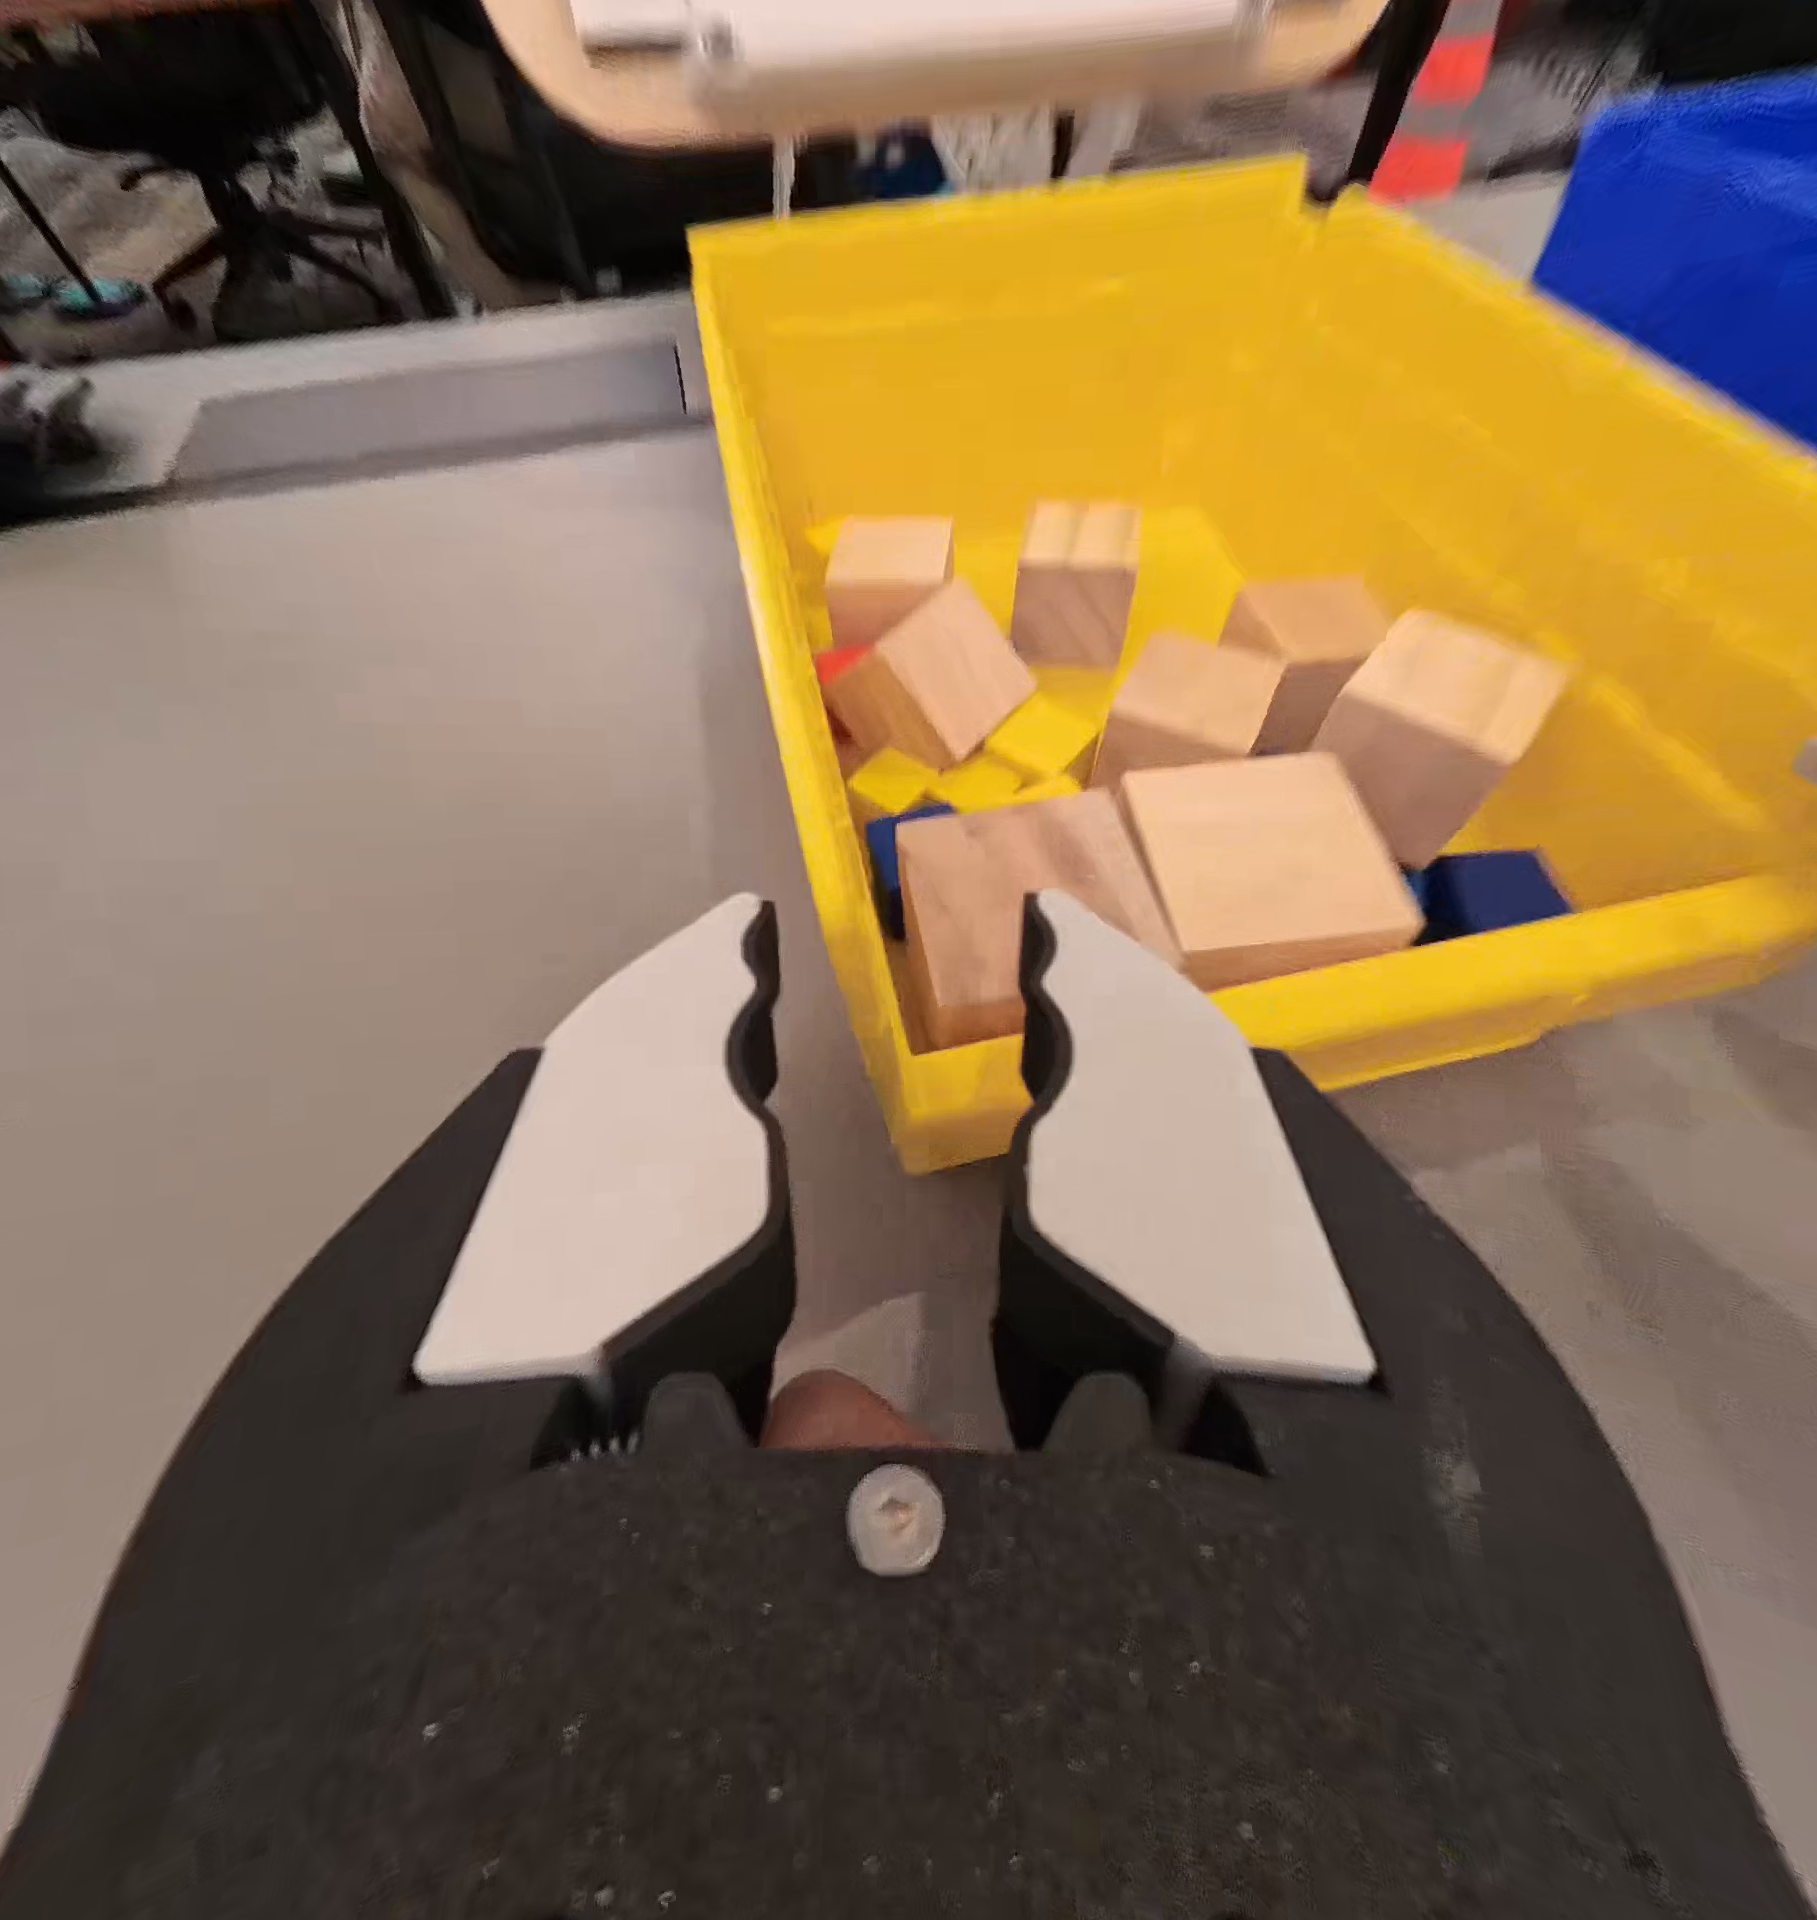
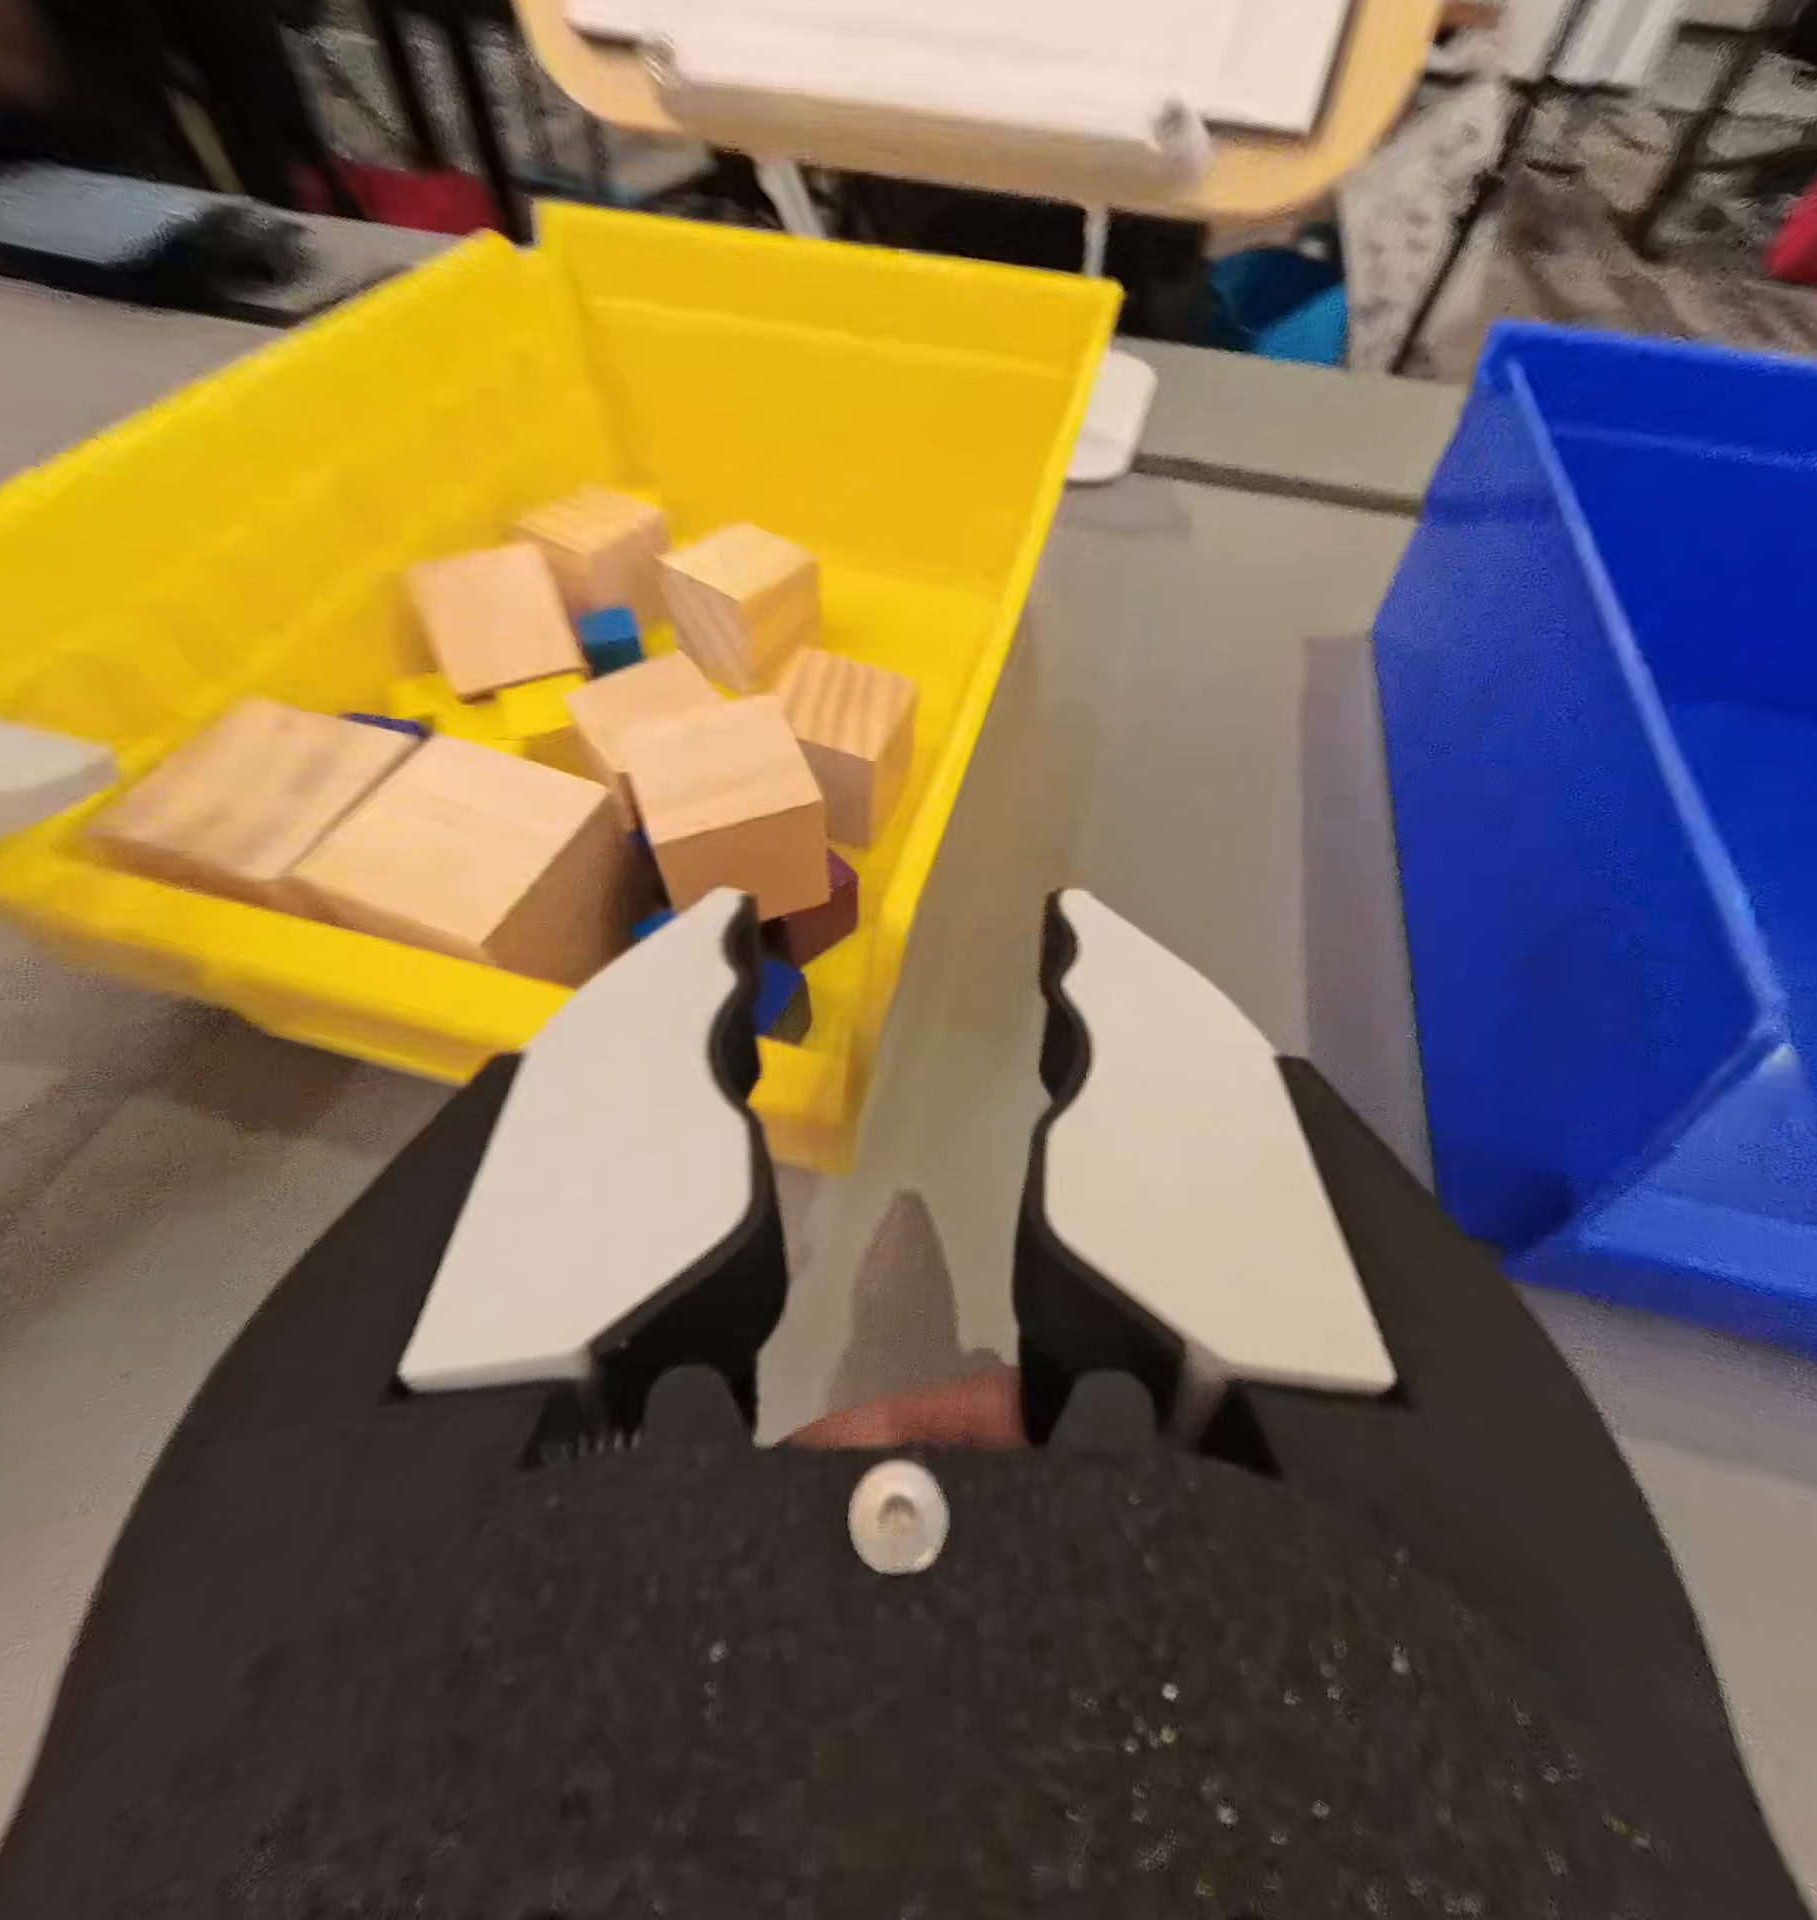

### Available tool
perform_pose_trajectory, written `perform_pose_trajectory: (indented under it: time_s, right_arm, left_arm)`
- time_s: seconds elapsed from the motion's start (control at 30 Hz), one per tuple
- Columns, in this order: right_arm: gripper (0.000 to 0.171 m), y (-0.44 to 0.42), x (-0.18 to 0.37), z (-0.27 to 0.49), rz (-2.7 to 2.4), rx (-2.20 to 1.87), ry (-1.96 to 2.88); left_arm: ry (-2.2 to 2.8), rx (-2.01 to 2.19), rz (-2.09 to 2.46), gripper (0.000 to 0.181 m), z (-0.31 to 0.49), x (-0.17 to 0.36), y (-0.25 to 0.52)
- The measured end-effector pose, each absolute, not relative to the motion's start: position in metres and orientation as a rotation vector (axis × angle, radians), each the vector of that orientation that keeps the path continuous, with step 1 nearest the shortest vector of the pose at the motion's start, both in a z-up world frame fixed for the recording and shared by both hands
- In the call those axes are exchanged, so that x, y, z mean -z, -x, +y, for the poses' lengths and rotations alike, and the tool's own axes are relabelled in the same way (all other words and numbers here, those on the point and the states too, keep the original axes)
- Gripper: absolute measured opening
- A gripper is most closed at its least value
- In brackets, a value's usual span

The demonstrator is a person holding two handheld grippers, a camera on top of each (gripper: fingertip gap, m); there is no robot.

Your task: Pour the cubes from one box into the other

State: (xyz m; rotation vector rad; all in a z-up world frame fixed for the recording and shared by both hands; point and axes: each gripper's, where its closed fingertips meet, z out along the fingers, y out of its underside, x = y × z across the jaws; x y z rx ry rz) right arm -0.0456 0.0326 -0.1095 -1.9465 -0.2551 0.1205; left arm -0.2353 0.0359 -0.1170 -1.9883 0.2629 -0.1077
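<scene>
While the yellow plastic box [image 2: 530, 416] is sitting on the grey table [image 1: 312, 831] holding plain wooden cubes [image 2: 722, 821] and small coloured ones, you are holding your left gripper [image 1: 899, 920] near its left corner, fingers spread and empty. Your right gripper [image 2: 899, 914] is hovering by its right corner, likewise spread, with the blue plastic box [image 2: 1610, 831] standing apart to the right.

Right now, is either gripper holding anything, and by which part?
Nothing is held. The left gripper and right gripper are both open and empty, near the front corners of the yellow box of cubes.
</scene>
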Motion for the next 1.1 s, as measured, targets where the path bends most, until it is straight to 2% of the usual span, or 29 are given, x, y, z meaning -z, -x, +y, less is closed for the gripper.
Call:
perform_pose_trajectory:
  time_s: [0.03,0.07,0.1,0.27,0.5,0.7,0.77,0.93,0.97,1.03,1.1]
  right_arm:
    - [0.039,0.048,0.116,0.039,-0.213,-0.102,1.965]
    - [0.015,0.051,0.123,0.044,-0.179,-0.112,1.99]
    - [0.005,0.05,0.126,0.049,-0.119,-0.105,2.0]
    - [0.004,0.076,0.116,0.048,-0.036,-0.065,1.993]
    - [0.005,0.197,0.08,0.054,-0.061,-0.146,1.874]
    - [0.005,0.303,0.108,0.068,-0.254,-0.105,1.978]
    - [0.006,0.32,0.125,0.073,-0.274,-0.084,1.97]
    - [0.011,0.33,0.124,0.068,-0.388,-0.147,1.959]
    - [0.016,0.328,0.122,0.063,-0.436,-0.191,1.97]
    - [0.027,0.317,0.109,0.046,-0.554,-0.299,1.956]
    - [0.025,0.292,0.092,0.023,-0.692,-0.385,1.899]
  left_arm:
    - [2.019,0.101,0.255,0.033,0.041,0.126,0.235]
    - [2.034,0.086,0.231,0.015,0.045,0.13,0.238]
    - [2.037,0.078,0.209,0.004,0.049,0.131,0.242]
    - [2.017,0.06,0.169,0.002,0.056,0.106,0.269]
    - [1.943,-0.059,0.103,0.002,0.058,0.05,0.389]
    - [2.041,0.099,-0.127,0.002,0.062,0.107,0.496]
    - [2.056,0.081,-0.098,0.003,0.068,0.128,0.513]
    - [2.047,0.117,-0.148,0.006,0.071,0.128,0.522]
    - [2.04,0.128,-0.143,0.01,0.069,0.124,0.52]
    - [1.999,0.136,-0.151,0.035,0.061,0.106,0.518]
    - [1.941,0.172,-0.193,0.048,0.047,0.082,0.517]
